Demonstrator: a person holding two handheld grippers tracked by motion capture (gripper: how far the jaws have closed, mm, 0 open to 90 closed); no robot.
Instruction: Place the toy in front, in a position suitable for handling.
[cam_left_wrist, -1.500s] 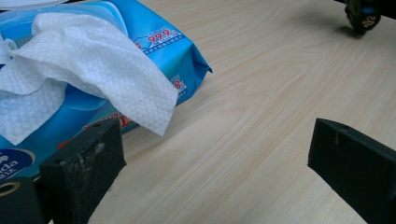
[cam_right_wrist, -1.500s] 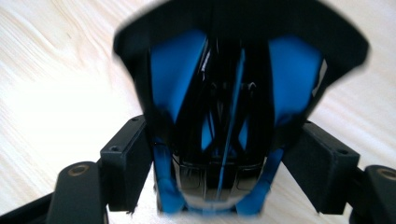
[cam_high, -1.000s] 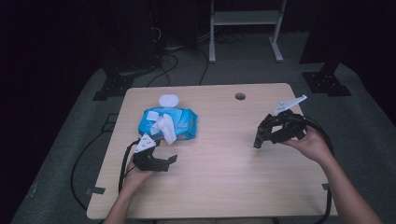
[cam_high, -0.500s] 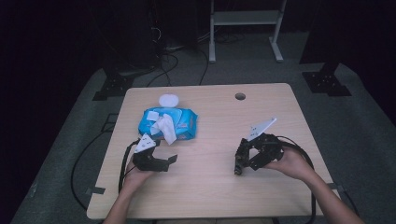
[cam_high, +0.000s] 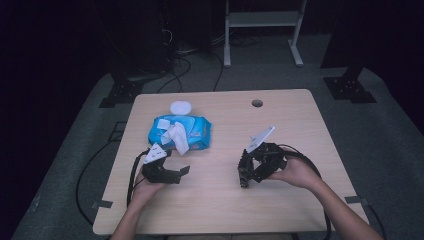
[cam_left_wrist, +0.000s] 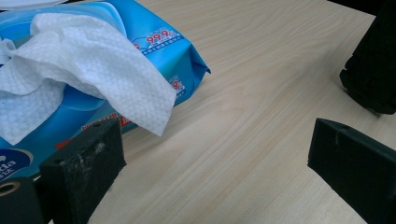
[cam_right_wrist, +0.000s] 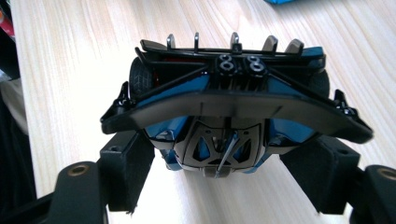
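A blue and black toy car (cam_right_wrist: 233, 93) sits between the jaws of my right gripper (cam_right_wrist: 229, 163), seen from its rear wing, and both pads press on its sides. In the high view the right gripper (cam_high: 246, 176) holds the car (cam_high: 243, 167) low over the table, right of centre. My left gripper (cam_high: 184, 173) rests at the front left with its jaws wide apart and nothing between them. A blue wet-wipe pack (cam_high: 192, 131) lies just beyond it, with a white wipe (cam_left_wrist: 93, 70) pulled out over its top.
A white round lid (cam_high: 181, 107) lies behind the pack. The wooden table (cam_high: 300, 210) has a small hole (cam_high: 257, 103) near its far edge. Cables trail from both grippers off the front corners. Dark stands and a frame stand beyond the table.
The right hand has carried the toy car from the table's right side toward the middle and slightly lower. The left hand has kept still.
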